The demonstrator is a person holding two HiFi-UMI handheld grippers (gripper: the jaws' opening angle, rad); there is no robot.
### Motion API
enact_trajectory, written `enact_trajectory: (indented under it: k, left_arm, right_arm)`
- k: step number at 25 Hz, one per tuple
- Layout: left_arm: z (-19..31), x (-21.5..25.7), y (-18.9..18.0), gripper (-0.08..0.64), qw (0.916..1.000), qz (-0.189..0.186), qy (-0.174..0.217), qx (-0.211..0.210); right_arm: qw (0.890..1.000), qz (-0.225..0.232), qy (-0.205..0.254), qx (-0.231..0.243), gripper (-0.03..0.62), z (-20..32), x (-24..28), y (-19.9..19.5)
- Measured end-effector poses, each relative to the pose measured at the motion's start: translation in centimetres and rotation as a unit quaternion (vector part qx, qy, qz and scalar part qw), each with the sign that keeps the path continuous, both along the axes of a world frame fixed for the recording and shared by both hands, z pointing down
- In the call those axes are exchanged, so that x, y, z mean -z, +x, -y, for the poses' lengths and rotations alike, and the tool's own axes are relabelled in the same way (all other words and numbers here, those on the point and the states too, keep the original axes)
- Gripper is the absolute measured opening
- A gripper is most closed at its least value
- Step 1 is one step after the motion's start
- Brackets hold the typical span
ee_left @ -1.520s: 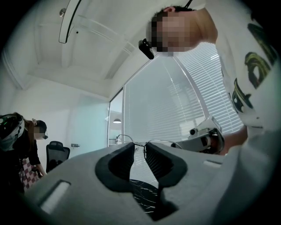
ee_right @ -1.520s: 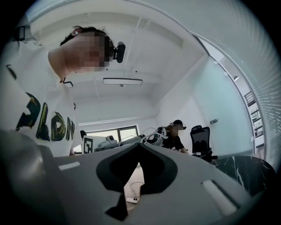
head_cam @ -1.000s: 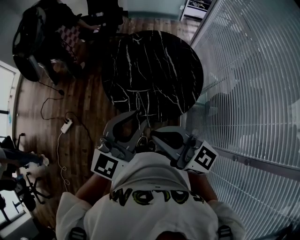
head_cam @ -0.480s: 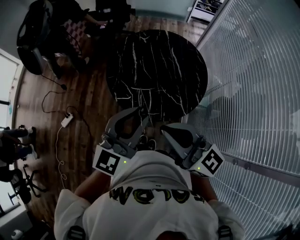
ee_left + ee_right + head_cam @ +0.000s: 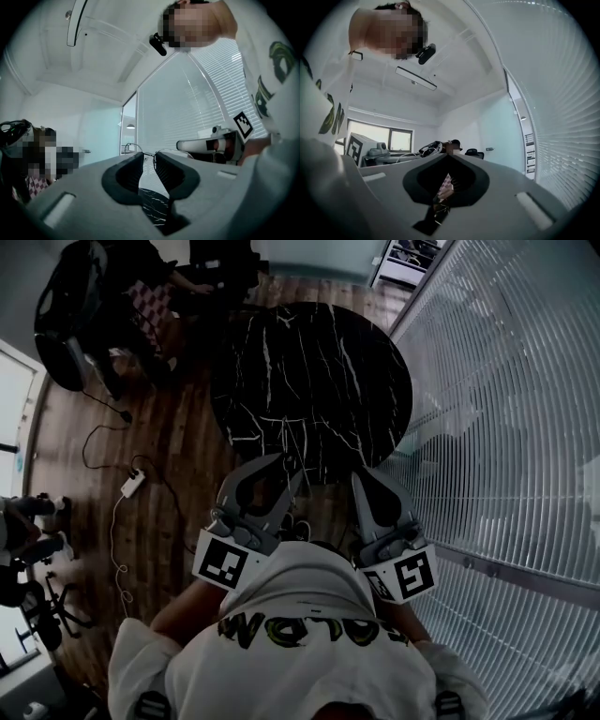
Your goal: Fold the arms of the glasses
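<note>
Two grippers are up close to the person. Left gripper [image 5: 149, 157] pinches the thin dark wire glasses [image 5: 149, 154] at the nose bridge. Right gripper [image 5: 448, 155], pressed together and empty, should push one arm inward softly.

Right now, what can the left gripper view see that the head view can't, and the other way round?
Only the left gripper view shows the ceiling lamp. It also shows the thin wire glasses up close, pinched at the tips of the left gripper. Only the head view shows the wooden floor and the white power strip lying on it. Both views show the black marble table, the window blinds and the right gripper.
</note>
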State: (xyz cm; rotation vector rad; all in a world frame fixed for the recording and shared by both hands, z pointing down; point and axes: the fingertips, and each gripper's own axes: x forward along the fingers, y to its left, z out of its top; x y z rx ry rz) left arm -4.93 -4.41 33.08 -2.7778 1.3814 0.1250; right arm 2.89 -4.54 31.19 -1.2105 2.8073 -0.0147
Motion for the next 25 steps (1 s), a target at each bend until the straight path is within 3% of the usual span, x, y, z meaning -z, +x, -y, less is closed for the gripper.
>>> enact_trajectory:
  k: [8, 25]
  left_arm:
    - [0.1, -0.1, 2.0, 0.087, 0.9998, -0.008, -0.007, -0.019]
    - [0.5, -0.5, 3.1, 0.087, 0.9993, -0.007, -0.015, -0.034]
  right_arm:
    - [0.998, -0.032, 0.004, -0.053, 0.000, 0.3, -0.9, 2.0]
    - [0.998, -0.030, -0.006, -0.063, 0.000, 0.2, -1.7, 2.9]
